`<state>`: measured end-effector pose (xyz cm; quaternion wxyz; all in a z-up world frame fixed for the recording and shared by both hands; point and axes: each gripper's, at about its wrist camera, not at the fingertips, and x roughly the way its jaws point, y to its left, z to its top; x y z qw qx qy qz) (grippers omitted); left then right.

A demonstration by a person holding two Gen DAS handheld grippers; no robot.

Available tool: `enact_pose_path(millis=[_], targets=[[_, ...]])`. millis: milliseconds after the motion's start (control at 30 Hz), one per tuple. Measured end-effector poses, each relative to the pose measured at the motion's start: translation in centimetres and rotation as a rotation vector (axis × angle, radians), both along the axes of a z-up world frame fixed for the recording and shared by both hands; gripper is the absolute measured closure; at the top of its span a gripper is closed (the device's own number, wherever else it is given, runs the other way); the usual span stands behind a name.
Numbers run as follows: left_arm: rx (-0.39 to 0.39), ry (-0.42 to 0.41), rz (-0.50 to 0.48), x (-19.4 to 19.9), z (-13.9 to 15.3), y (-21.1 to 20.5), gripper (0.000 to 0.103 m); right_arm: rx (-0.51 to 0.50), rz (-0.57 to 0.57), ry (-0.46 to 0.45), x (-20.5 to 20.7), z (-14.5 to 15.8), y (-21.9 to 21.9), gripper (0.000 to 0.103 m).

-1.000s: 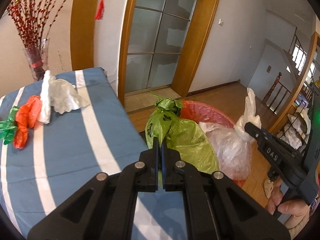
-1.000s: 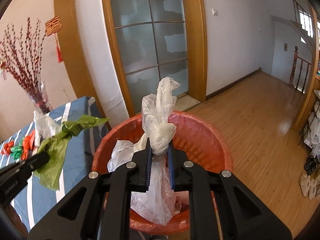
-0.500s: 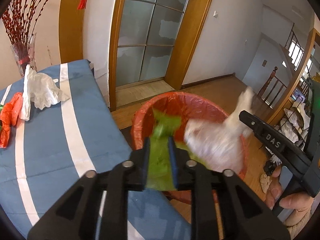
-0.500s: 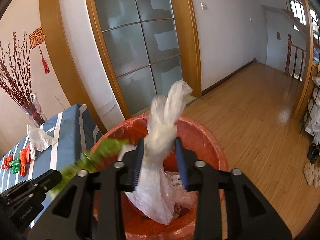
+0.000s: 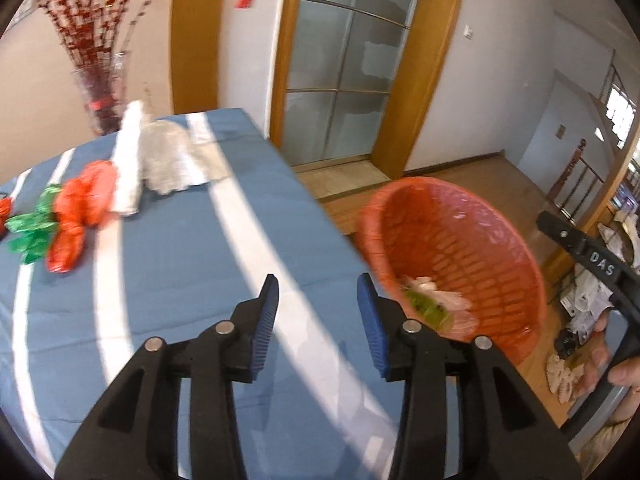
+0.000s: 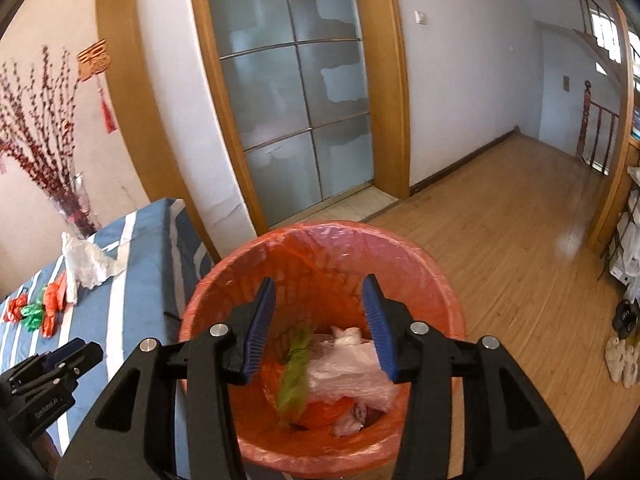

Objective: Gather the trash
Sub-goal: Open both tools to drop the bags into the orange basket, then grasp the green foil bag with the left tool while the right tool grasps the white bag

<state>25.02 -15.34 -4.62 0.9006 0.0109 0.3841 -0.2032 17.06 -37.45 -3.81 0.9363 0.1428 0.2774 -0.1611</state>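
An orange bin (image 6: 440, 280) lined with a pink bag stands on the floor beside the table. Inside it lie a green bag (image 6: 294, 376) and a clear bag (image 6: 352, 368). My right gripper (image 6: 318, 312) hangs over the bin, its jaws opening with nothing between them. My left gripper (image 5: 316, 306) is over the blue striped tablecloth (image 5: 180, 280) near the bin (image 5: 500, 248); its jaws are opening and hold nothing. On the table lie a white bag (image 5: 160, 160), a red bag (image 5: 80, 212) and a green wrapper (image 5: 32, 228).
A glass vase of red twigs (image 5: 102, 96) stands at the table's far edge. Glass doors in a wooden frame (image 6: 296, 100) are behind the bin. Wooden floor (image 6: 520, 240) stretches right, with slippers (image 6: 620, 356) and a shelf at the far right. A hand (image 5: 600, 364) grips the right tool.
Both grippers have opened and let their bags go; the green and the clear bag have dropped into the bin. My left gripper has swung left toward the table.
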Motion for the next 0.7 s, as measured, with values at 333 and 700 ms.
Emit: enact_pose_path(millis=[333, 700], targets=[[0.049, -0.042, 0.122, -0.3, 0.5, 7.6, 0.058, -0.032, 0.123, 0.007, 1.9, 0.7, 5.3, 0.057], [0.05, -0.075, 0.328, 2.9, 2.4, 17.4, 0.053, -0.053, 0.255, 0.03, 4.4, 0.4, 11.8, 0.057]])
